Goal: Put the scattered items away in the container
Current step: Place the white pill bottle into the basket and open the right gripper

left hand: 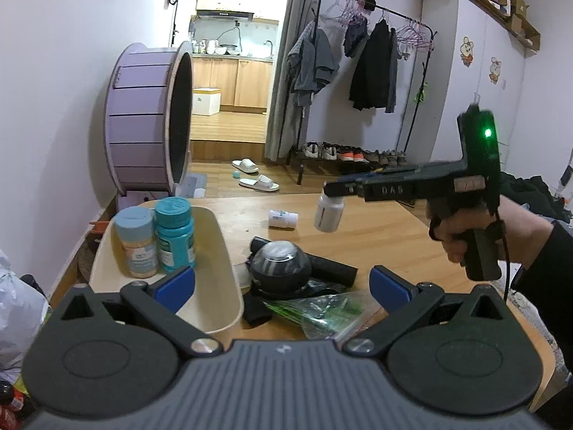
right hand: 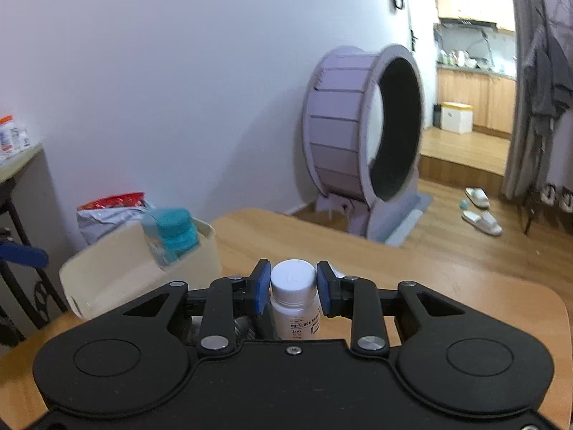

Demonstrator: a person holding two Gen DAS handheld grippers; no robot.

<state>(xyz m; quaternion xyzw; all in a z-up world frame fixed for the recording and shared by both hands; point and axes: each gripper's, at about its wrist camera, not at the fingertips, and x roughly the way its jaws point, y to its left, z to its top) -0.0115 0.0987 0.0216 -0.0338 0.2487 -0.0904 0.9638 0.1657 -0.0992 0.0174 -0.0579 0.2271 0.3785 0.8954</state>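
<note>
Left wrist view: right claw (left hand: 331,190), held level above table (left hand: 376,236), grips white bottle (left hand: 328,213); left claw (left hand: 283,283) wide.

2 bottles (left hand: 155,238) in container (left hand: 215,308) at table's (left hand: 376,247) left; third bottle (left hand: 283,219) lying right.

Soft, even indoor light is filling both views, with a cool violet cast lying on the white walls. The kitchen doorway (left hand: 236,53) is glowing warmer and brighter than the room. Shadows on the tabletop (left hand: 376,236) are staying faint and short. A green indicator light (left hand: 487,132) is flaring on the right gripper's body. Fisheye distortion is bending walls and the clothes rack (left hand: 372,71) toward dark, vignetted corners. In the right wrist view motion blur is smearing the teal jars (right hand: 175,231) and the container (right hand: 139,268).
</note>
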